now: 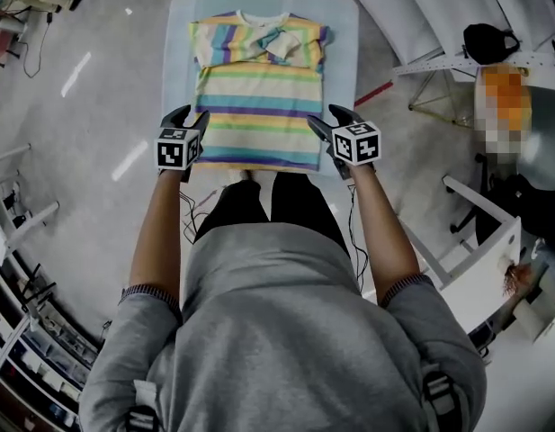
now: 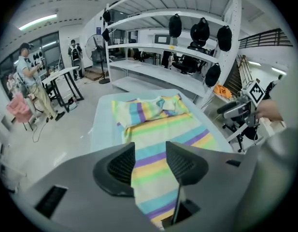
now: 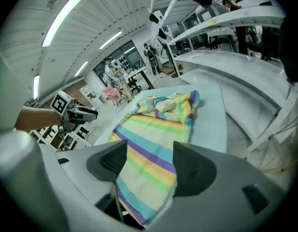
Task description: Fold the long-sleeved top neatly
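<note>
Head view alone: legs (image 1: 259,207) near striped top (image 1: 257,106)

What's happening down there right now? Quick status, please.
Left gripper and right gripper open, empty, at the hem corners. Striped top flat on the table, sleeves folded across chest. Nothing in the way.
</note>
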A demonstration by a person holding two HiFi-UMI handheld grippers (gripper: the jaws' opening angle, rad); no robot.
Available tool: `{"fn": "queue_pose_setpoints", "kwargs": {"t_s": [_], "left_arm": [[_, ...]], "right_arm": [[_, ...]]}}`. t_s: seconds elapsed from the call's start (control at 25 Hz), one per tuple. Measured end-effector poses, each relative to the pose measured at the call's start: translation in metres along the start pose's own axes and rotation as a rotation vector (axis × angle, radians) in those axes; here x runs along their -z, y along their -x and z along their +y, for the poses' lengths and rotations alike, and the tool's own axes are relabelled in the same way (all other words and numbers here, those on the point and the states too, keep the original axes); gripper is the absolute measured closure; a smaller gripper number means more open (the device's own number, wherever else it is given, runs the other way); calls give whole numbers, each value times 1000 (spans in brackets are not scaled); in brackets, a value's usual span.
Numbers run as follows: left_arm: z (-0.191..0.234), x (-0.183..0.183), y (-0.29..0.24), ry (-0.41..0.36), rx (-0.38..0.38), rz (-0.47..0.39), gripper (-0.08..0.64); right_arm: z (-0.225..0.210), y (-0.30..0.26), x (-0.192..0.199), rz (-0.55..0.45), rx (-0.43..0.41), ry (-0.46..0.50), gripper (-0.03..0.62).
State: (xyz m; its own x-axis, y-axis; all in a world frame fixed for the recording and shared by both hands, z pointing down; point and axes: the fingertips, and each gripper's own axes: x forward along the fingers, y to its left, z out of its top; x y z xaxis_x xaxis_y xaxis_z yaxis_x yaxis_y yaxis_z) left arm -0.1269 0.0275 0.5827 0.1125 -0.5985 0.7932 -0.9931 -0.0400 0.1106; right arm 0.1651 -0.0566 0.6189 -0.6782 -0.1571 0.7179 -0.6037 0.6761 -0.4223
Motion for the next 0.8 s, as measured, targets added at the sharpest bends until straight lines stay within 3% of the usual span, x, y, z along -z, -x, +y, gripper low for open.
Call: {"fn": "queue_pose_setpoints", "kwargs": {"t_s": [0.24, 0.4, 0.56, 0.8], "left_arm": [[18, 79, 5, 29, 7, 76, 293], [24, 124, 5, 36, 19, 110, 262], [27, 161, 4, 27, 0, 139, 256], [24, 204, -5, 27, 12, 172, 258]], "right_arm": [[21, -11, 57, 32, 68, -28, 252], [32, -4, 89, 36, 164, -76, 222], [34, 6, 125, 45, 262, -117, 199], [33, 2, 186, 69, 355, -175, 216]]}}
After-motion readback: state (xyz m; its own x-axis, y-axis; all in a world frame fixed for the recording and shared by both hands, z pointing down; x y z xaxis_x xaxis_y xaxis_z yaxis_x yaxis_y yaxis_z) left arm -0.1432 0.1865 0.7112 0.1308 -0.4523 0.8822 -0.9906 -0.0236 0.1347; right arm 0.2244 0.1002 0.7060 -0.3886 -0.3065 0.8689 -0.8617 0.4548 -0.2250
